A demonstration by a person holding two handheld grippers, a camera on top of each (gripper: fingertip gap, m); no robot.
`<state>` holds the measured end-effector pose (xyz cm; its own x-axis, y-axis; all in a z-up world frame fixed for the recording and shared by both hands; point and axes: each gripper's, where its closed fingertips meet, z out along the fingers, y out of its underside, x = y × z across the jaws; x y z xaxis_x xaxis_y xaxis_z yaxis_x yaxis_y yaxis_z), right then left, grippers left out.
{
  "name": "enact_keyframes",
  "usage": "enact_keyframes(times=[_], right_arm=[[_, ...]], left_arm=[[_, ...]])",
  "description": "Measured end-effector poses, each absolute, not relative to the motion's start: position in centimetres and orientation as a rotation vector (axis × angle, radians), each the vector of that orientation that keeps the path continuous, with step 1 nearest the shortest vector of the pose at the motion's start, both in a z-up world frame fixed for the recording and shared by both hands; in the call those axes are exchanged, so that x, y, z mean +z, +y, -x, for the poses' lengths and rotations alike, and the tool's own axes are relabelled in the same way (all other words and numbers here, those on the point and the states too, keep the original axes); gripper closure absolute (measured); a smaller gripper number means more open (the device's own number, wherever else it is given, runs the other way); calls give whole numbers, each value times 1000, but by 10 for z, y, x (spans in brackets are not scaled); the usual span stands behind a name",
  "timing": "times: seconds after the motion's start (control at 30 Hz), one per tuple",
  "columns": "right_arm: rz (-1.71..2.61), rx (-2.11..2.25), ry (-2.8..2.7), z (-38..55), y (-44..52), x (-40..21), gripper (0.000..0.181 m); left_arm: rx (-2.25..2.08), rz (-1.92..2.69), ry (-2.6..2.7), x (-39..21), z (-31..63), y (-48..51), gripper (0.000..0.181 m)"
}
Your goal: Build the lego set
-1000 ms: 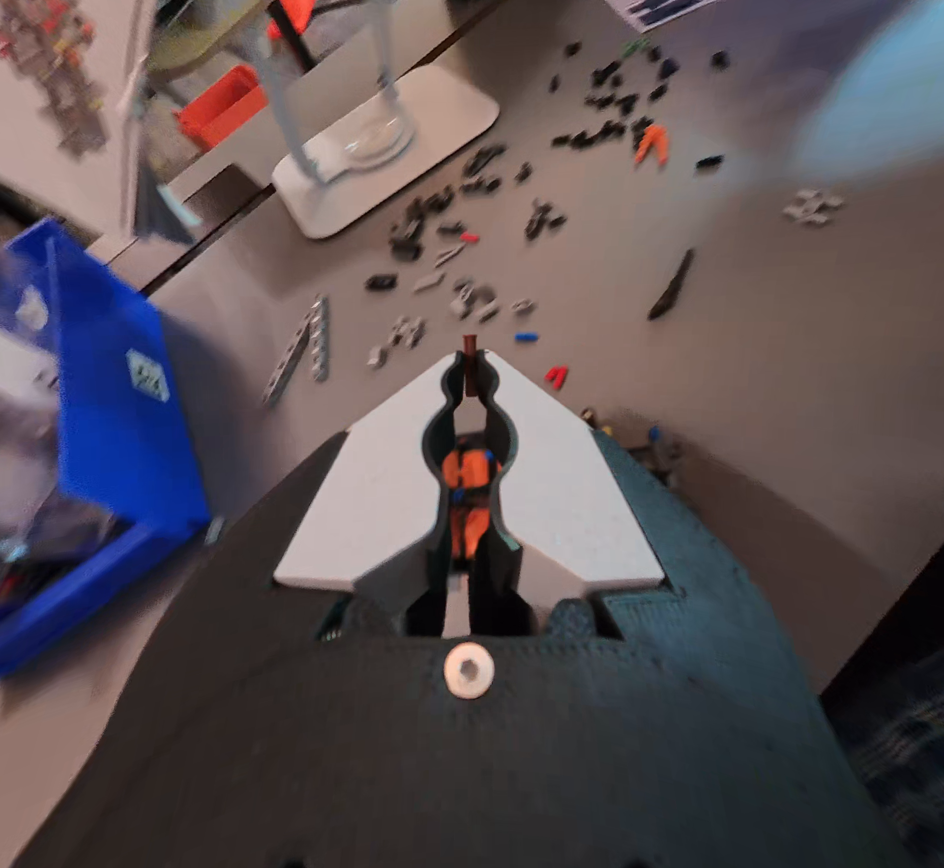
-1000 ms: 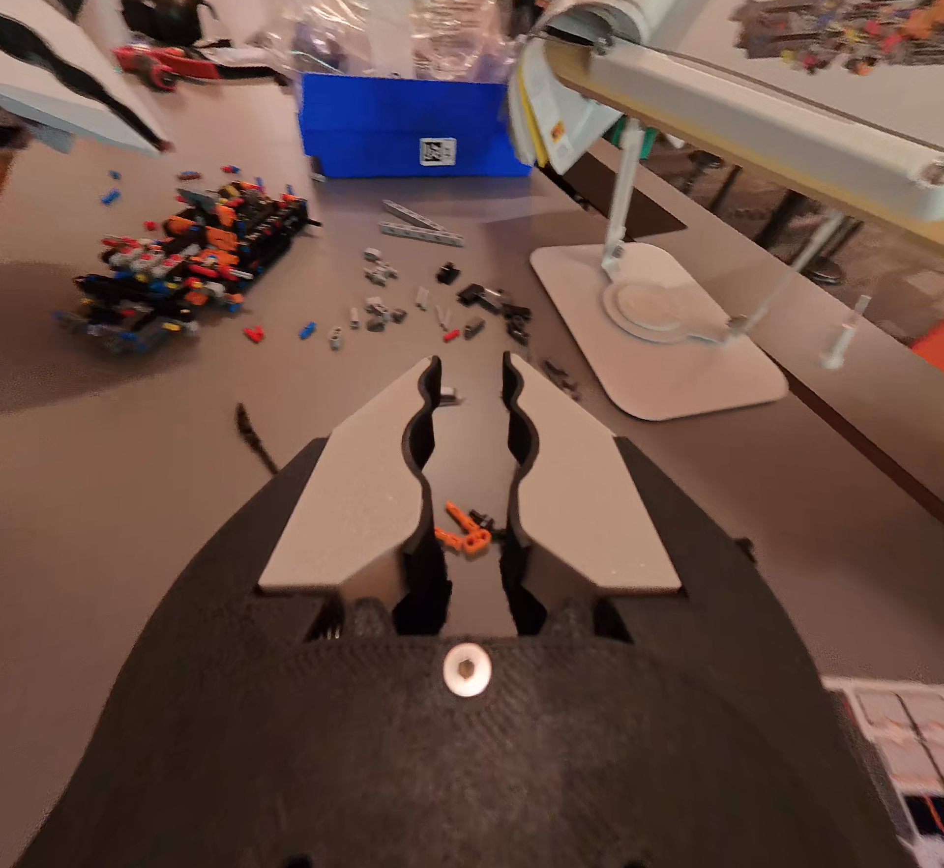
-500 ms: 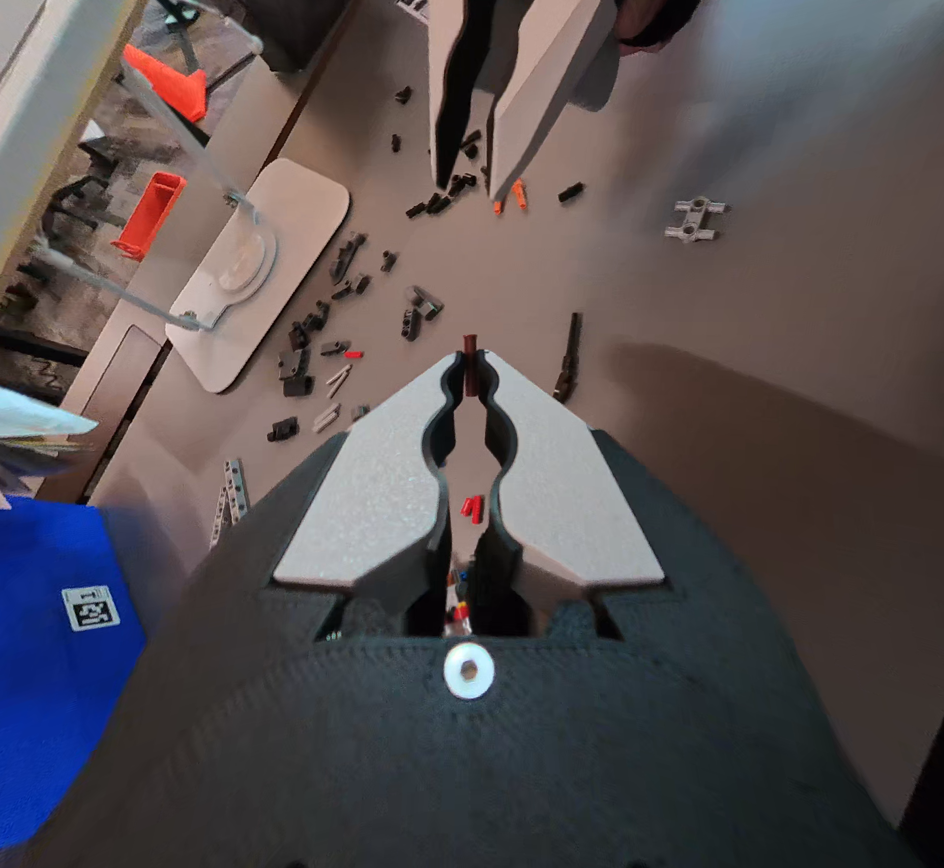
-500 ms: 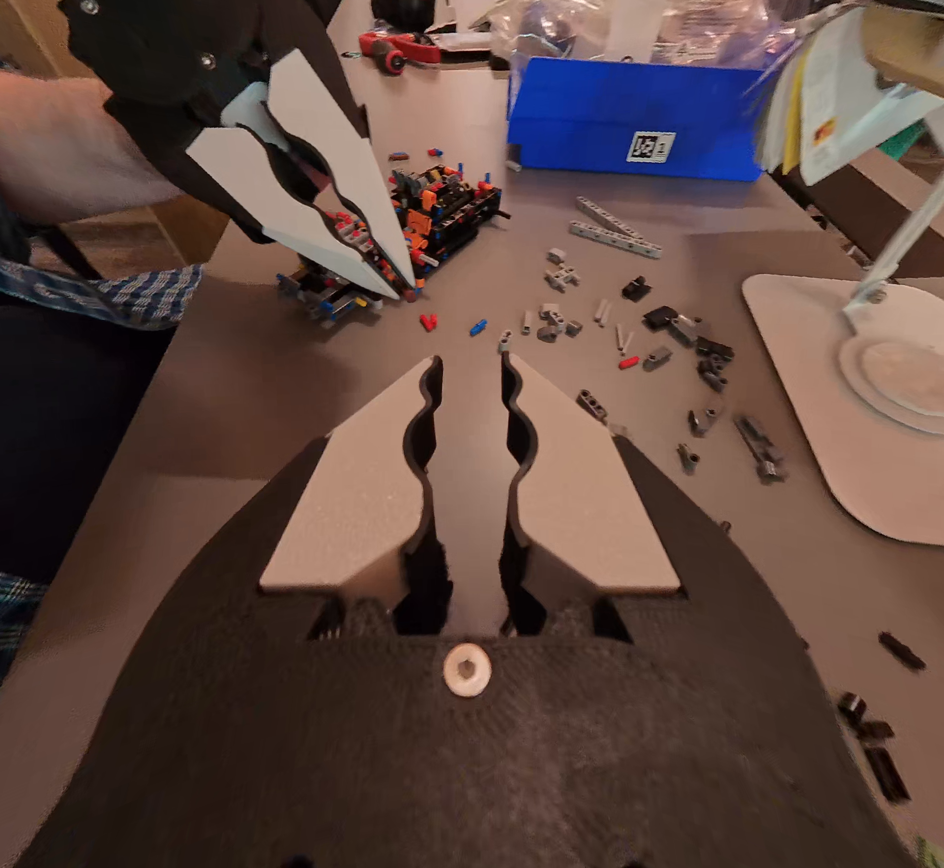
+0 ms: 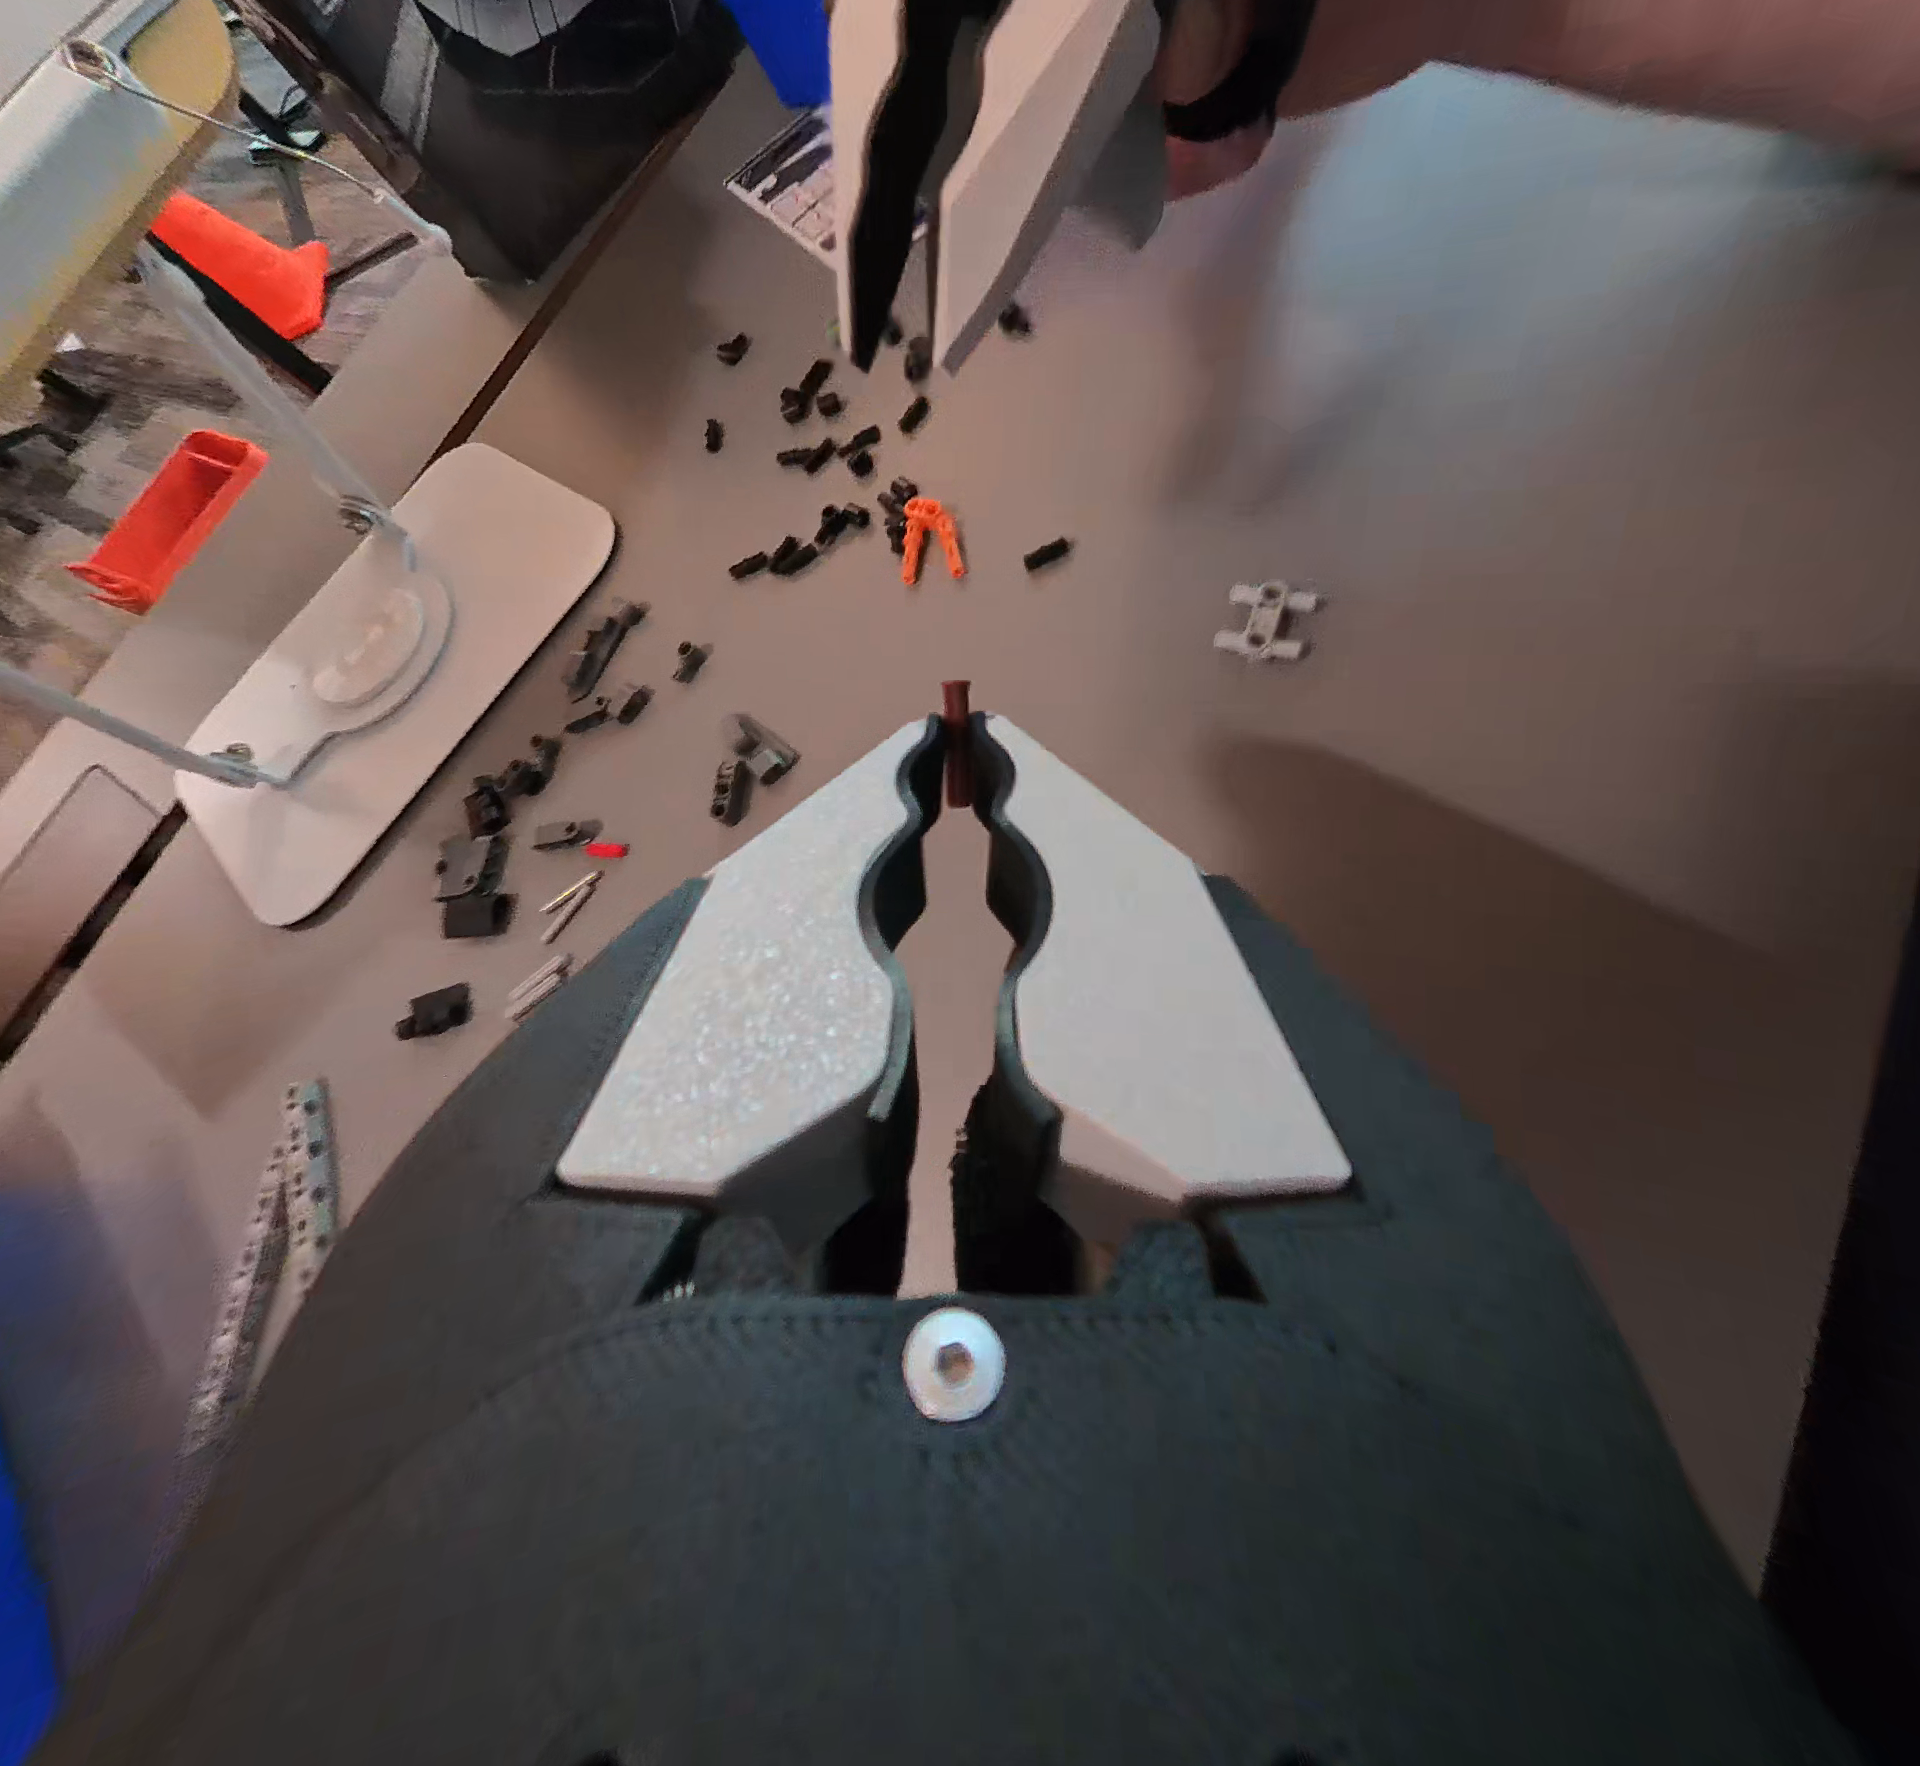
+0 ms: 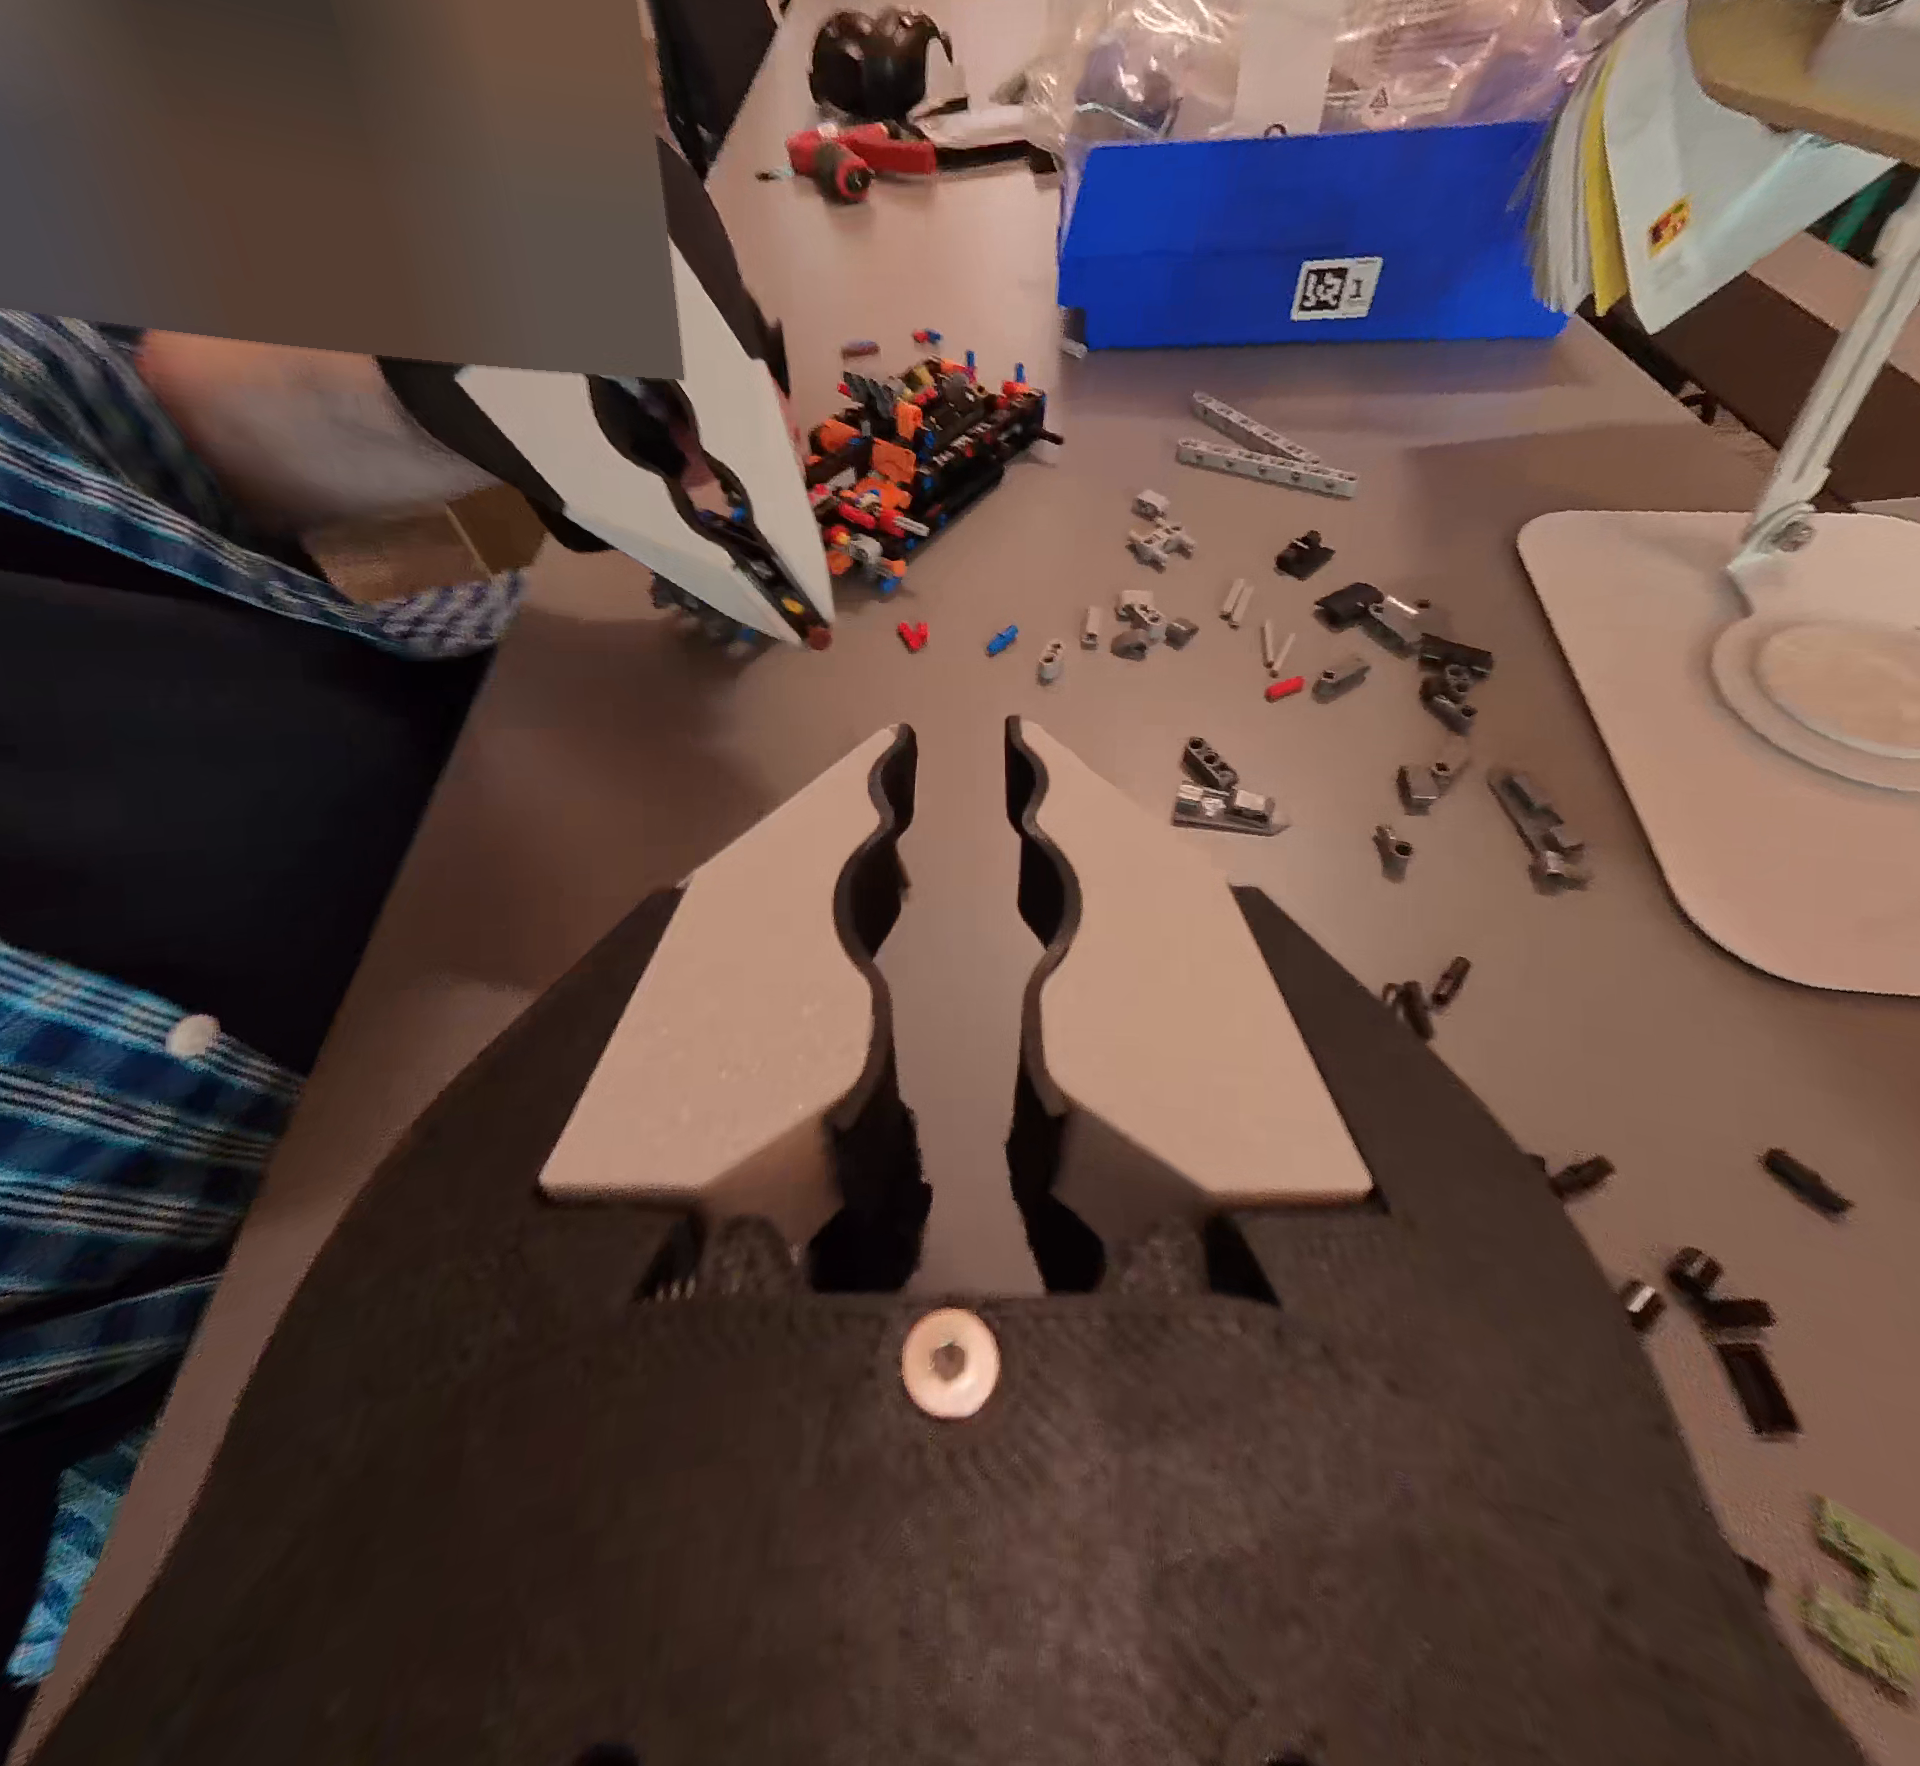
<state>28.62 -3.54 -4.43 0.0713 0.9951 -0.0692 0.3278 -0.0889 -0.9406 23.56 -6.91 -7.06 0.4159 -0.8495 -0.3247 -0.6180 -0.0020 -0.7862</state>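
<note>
The left gripper [image 5: 956,729] pinches one dark red pin [image 5: 954,748]; the right gripper [image 6: 958,742], spread, holds nothing. Two orange connectors [image 5: 930,537] lie mid-table.

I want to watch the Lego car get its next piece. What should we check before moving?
1. Left hand-held gripper shut on the dark red pin: ok.
2. Right hand-held gripper open and empty: ok.
3. Half-built model on the table, in sight: ok.
4. Pin near the model: ok, just beside it.
5. Which hole takes the pin: cannot tell.
6. Loose parts like the orange piece out of the way: ok.
</note>
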Motion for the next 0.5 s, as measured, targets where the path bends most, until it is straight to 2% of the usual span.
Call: enact_keyframes(times=[0.03,0.5], right_arm=[[1537,1067,-1367,-287,-39,-44,167],[1493,1245,-1415,-273,-75,-52,169]], left_arm=[[-328,1708,1273,-70,-239,-70,177],[-561,1670,1161,-66,-277,-78,177]])
